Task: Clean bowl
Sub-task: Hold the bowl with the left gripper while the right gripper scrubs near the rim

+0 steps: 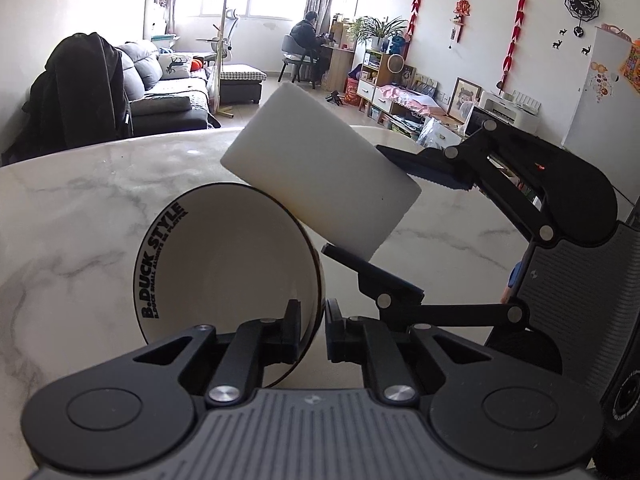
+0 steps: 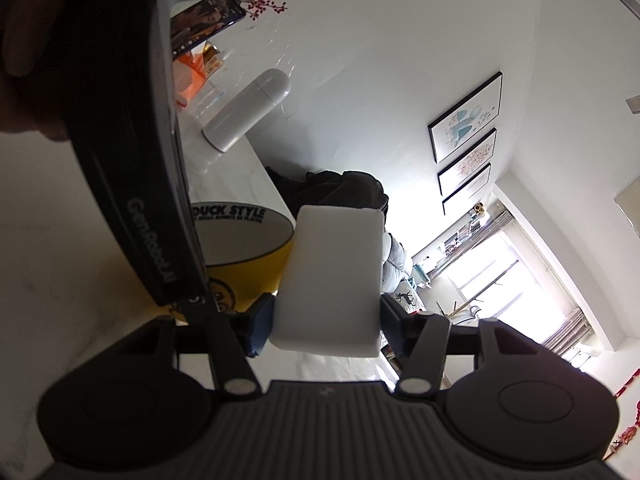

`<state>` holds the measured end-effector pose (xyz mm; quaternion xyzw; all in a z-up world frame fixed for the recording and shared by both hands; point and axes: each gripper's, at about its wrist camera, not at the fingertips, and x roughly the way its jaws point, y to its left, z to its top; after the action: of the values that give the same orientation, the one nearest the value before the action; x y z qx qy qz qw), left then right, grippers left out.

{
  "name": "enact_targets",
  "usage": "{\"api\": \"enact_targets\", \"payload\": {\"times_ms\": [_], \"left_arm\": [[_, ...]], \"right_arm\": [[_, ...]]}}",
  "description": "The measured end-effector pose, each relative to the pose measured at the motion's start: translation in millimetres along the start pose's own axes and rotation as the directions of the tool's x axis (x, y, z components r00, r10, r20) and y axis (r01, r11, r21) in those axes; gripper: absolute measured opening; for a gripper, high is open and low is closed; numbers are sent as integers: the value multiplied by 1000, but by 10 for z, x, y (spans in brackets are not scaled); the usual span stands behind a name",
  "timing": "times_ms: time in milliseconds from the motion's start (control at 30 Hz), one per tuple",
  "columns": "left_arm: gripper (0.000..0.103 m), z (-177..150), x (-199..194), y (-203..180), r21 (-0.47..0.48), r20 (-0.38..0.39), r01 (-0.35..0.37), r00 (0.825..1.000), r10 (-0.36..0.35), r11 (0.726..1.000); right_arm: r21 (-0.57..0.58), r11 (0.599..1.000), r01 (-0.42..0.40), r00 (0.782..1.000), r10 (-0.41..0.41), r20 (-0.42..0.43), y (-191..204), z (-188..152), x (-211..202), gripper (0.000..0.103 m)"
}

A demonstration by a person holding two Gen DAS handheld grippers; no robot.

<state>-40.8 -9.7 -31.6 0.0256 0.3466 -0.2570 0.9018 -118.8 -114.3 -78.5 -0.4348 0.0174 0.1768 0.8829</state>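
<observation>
The left gripper has its black jaws pinched on the rim of the round white ceramic bowl, one jaw inside the bowl and one on its outer wall. The bowl is tipped up on its edge, its white inside facing the left wrist camera, with black "B.DUCK STYLE" lettering running along the inner rim. Its lower edge is near the pale grey-veined marble table, though the gripper body hides whether it touches.

Just right of the bowl, the right gripper has its jaws half spread and pressed on the two sides of a white rectangular foam sponge block. The block's lower corner sits against the bowl's upper rim.

In the right wrist view, the right gripper clamps the same sponge block, and the bowl lies just left of the block, showing a yellow outer wall. Beyond the bowl on the table stands a white cylindrical flask.

Far behind the bowl, across the room, a person sits at a wooden desk, and a grey sofa stands off to the bowl's left.
</observation>
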Motion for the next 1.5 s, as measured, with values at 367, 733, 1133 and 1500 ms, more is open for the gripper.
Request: {"api": "enact_targets", "payload": {"times_ms": [367, 733, 1133, 1500], "left_arm": [[12, 1, 12, 10, -3, 1, 1, 1000, -1, 1000], [12, -6, 14, 63, -17, 5, 31, 999, -31, 999], [12, -5, 48, 49, 2, -5, 35, 999, -35, 999], [17, -12, 43, 52, -1, -12, 25, 1000, -25, 1000]], "right_arm": [[8, 1000, -6, 999, 6, -47, 16, -111, 44, 60], [12, 1000, -4, 1000, 4, -3, -20, 18, -14, 60], [25, 1000, -12, 998, 14, -57, 21, -90, 66, 60], [5, 1000, -7, 999, 7, -31, 16, -28, 33, 60]]}}
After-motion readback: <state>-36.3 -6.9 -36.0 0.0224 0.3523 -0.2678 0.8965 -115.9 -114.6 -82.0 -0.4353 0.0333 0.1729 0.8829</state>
